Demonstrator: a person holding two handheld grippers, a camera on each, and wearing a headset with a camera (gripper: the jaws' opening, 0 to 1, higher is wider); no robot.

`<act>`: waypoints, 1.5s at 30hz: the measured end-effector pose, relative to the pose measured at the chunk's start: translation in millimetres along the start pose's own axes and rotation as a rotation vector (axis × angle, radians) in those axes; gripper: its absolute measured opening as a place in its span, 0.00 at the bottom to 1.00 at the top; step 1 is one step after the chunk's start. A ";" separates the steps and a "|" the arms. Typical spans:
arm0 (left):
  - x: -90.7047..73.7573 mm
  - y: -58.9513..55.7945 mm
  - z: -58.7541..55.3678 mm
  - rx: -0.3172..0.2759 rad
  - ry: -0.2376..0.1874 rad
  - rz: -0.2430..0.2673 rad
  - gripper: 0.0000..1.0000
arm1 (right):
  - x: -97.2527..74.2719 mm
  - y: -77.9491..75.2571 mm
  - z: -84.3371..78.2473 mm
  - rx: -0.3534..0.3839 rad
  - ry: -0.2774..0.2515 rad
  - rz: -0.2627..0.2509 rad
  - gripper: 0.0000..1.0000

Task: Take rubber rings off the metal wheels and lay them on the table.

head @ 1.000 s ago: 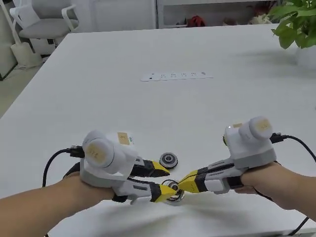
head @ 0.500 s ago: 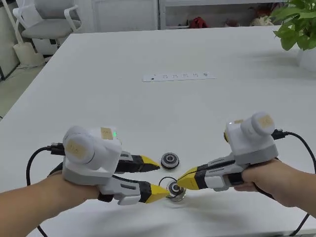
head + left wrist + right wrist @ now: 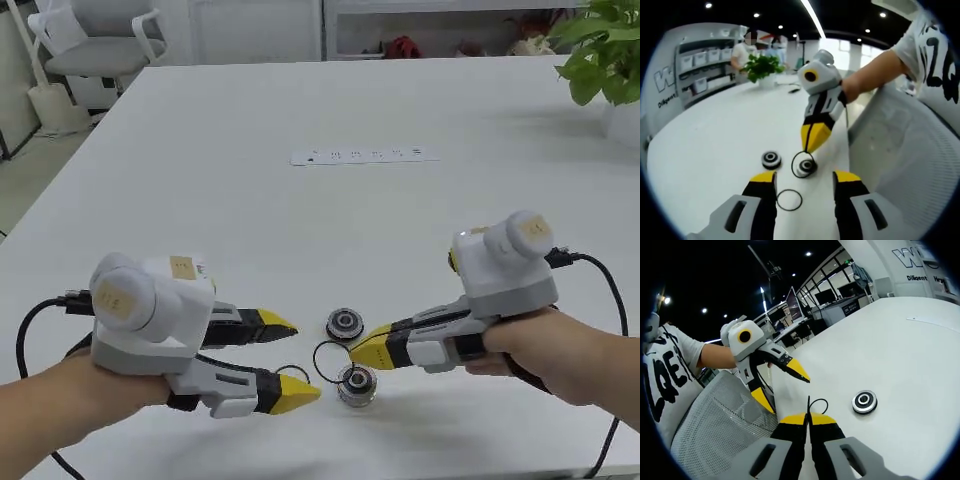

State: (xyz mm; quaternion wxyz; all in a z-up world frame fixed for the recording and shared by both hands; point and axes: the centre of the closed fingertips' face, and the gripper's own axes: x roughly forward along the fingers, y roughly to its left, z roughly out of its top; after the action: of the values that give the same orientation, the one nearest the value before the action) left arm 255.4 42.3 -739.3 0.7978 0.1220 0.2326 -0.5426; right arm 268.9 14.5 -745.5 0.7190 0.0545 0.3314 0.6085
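Two small metal wheels lie near the white table's front edge. The far wheel [image 3: 345, 322] [image 3: 771, 159] [image 3: 864, 401] still wears a black ring. The near wheel [image 3: 356, 383] [image 3: 807, 168] looks bare. My right gripper [image 3: 360, 350] [image 3: 809, 417] is shut on a thin black rubber ring [image 3: 328, 358] [image 3: 803, 162] [image 3: 818, 405], holding it just above the near wheel. My left gripper [image 3: 295, 360] [image 3: 804, 176] stands open to the left of the wheels. A second loose ring [image 3: 290, 372] [image 3: 789, 199] lies on the table between its jaws.
A white power strip [image 3: 363, 155] lies mid-table. A potted plant [image 3: 600, 50] stands at the far right corner, and an office chair [image 3: 90, 40] beyond the far left edge. Cables trail from both grippers. The table's front edge [image 3: 420, 470] is close behind the wheels.
My left gripper has drawn back to the left, away from the near wheel, its jaws open. A ring now lies on the table by it. My right gripper has raised its ring slightly.
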 end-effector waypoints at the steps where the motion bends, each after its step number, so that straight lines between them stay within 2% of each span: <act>1: -1.4 0.6 -0.2 -0.001 -0.002 0.003 0.46 | 1.1 0.7 1.2 0.000 0.000 0.002 0.00; 6: -10.2 4.8 -3.9 -0.010 -0.005 0.019 0.48 | 9.6 1.2 5.5 0.004 0.005 -0.002 0.00; 15: -25.9 7.3 -9.9 -0.031 -0.007 0.053 0.51 | 27.1 7.3 2.1 -0.007 0.045 0.025 0.00; 28: -38.1 8.7 -21.9 -0.063 -0.003 0.089 0.52 | 52.8 7.3 -13.7 -0.005 0.101 0.024 0.00; 37: -42.1 7.4 -26.5 -0.074 -0.001 0.101 0.52 | 62.8 2.8 -15.2 0.014 0.091 0.001 0.00; 45: -45.0 7.5 -28.2 -0.081 -0.003 0.108 0.52 | 63.1 -5.8 -17.6 0.034 0.078 -0.037 0.00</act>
State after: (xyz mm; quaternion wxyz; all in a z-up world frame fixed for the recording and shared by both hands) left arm 242.0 94.2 -741.4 0.8307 0.1013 0.2463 -0.4889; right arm 266.7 64.7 -787.9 0.7155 0.0367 0.3705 0.5911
